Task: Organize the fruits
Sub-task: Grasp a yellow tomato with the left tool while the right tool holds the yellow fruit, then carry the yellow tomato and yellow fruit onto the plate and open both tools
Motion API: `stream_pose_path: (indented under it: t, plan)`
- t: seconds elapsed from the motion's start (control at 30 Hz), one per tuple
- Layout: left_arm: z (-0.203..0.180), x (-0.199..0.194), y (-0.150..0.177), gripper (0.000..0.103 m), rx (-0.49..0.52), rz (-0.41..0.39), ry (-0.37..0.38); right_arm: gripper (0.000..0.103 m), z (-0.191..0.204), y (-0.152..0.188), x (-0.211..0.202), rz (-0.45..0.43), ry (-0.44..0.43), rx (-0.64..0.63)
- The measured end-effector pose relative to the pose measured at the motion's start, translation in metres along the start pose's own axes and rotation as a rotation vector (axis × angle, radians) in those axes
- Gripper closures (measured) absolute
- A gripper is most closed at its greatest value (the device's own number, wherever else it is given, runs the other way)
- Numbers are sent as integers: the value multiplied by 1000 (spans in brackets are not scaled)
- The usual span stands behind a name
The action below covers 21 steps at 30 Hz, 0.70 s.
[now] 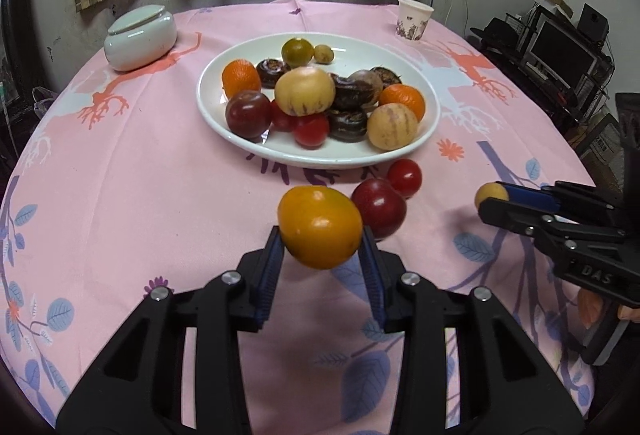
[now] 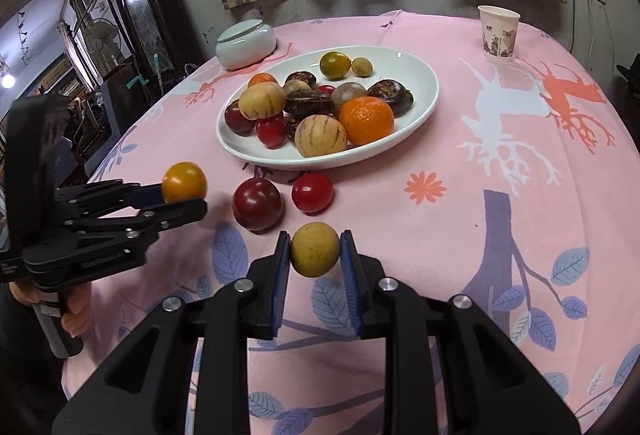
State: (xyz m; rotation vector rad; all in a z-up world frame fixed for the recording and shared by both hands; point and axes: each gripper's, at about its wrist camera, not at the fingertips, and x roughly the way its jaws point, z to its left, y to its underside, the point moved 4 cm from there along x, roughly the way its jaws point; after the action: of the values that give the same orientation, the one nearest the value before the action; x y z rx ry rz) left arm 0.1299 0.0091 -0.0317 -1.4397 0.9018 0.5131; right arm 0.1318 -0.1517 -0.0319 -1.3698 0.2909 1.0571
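Pink tablecloth (image 1: 140, 175) covering table. White plate (image 1: 224, 115) sitting mid-table, carrying piled fruit. Left gripper (image 1: 320, 255) clamping orange-yellow fruit (image 1: 319, 226) above cloth, near plate. Right gripper (image 2: 315, 259) pinching small tan fruit (image 2: 315, 249). Dark red plum (image 2: 257, 204) and red tomato (image 2: 312, 192) lying on cloth just before plate.

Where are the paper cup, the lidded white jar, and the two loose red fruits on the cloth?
paper cup (image 2: 498, 33), right wrist view, its patterned side.
lidded white jar (image 1: 141, 37), left wrist view, its body.
dark red fruit (image 2: 257, 204), right wrist view, its top.
bright red fruit (image 2: 312, 192), right wrist view, its middle.
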Motion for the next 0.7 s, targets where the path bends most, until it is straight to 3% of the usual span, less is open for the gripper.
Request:
stream_pose_path:
  t: [0.23, 0.5, 0.7]
  plan:
    - [-1, -22, -18, 64, 13, -41, 20, 78, 7, -21, -19, -72, 17, -10]
    - [-1, -30, -67, 64, 36, -93, 26, 77, 13, -73, -33, -153, 52, -58]
    - [11, -13, -103, 64, 2, -93, 21, 77, 13, -102, -11, -166, 37, -63]
